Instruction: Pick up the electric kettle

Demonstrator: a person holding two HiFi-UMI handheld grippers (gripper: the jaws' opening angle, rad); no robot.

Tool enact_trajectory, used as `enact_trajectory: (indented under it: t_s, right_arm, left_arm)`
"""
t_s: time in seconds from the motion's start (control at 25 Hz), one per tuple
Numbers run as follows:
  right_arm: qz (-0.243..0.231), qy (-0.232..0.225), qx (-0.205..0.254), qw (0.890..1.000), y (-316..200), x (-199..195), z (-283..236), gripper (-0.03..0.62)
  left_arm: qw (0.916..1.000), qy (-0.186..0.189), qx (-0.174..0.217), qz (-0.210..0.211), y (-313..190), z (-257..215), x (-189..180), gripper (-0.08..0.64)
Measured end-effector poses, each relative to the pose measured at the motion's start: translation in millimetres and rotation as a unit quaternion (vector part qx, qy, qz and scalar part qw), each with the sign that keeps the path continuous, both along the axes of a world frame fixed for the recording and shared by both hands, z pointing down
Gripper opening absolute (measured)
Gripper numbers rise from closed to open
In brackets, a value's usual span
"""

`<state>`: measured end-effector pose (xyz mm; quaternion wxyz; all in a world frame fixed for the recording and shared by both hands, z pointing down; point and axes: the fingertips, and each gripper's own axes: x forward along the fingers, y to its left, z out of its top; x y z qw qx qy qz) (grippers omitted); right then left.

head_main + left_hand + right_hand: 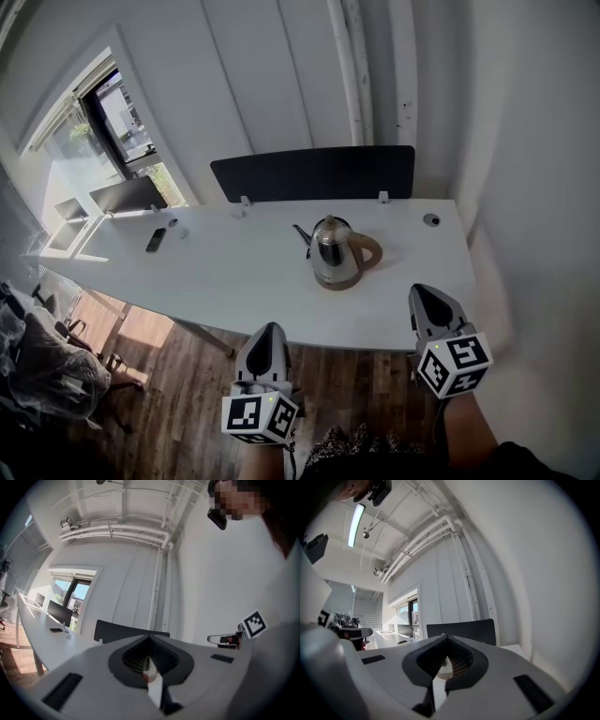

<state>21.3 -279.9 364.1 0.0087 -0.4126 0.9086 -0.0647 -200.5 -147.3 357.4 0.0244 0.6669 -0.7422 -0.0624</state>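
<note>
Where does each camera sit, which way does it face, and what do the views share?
Head view: on the person's head, facing steeply down at the white desk and kettle; left gripper and right gripper show at the bottom.
Left gripper view: on that gripper, level along its shut jaws toward the dark partition; the right gripper's marker cube shows.
Right gripper view: on that gripper, level along its shut jaws toward the dark partition.
All three share the dark partition.
</note>
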Motion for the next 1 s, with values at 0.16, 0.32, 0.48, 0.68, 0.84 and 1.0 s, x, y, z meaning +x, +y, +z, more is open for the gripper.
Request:
enact_trajectory:
  t_s: [0.16, 0.32, 0.48, 0.68, 0.84, 1.0]
  right_arm:
    - [0.004, -0.002, -0.002, 1.0, -15, -8, 1, 0.005]
    - [0.011, -0.002, -0.006, 1.0, -31, -19, 4, 0.005]
    - [0.017, 0.001, -0.01, 1.0, -48, -35, 7, 0.005]
    - [0.033, 0.002, -0.018, 0.999, -72, -53, 12, 0.005]
    - [0.049, 0.005, -0.024, 0.998, -90, -67, 18, 0.005]
    - [0.066, 0.015, -0.034, 0.997, -108, -78, 29, 0.005]
  left_arm:
    - [1.0, 0.005, -0.002, -0.004, -14, 0, -11, 0.002]
    - [1.0, -0.002, -0.004, 0.004, -33, 2, -24, 0.002]
    - [0.9999, 0.005, -0.002, 0.014, -60, 1, -40, 0.002]
    - [0.9993, 0.006, -0.004, 0.035, -95, 0, -57, 0.002]
    - [0.9987, 0.013, -0.008, 0.049, -118, 1, -77, 0.002]
    - [0.9973, 0.028, -0.014, 0.066, -142, 7, -87, 0.002]
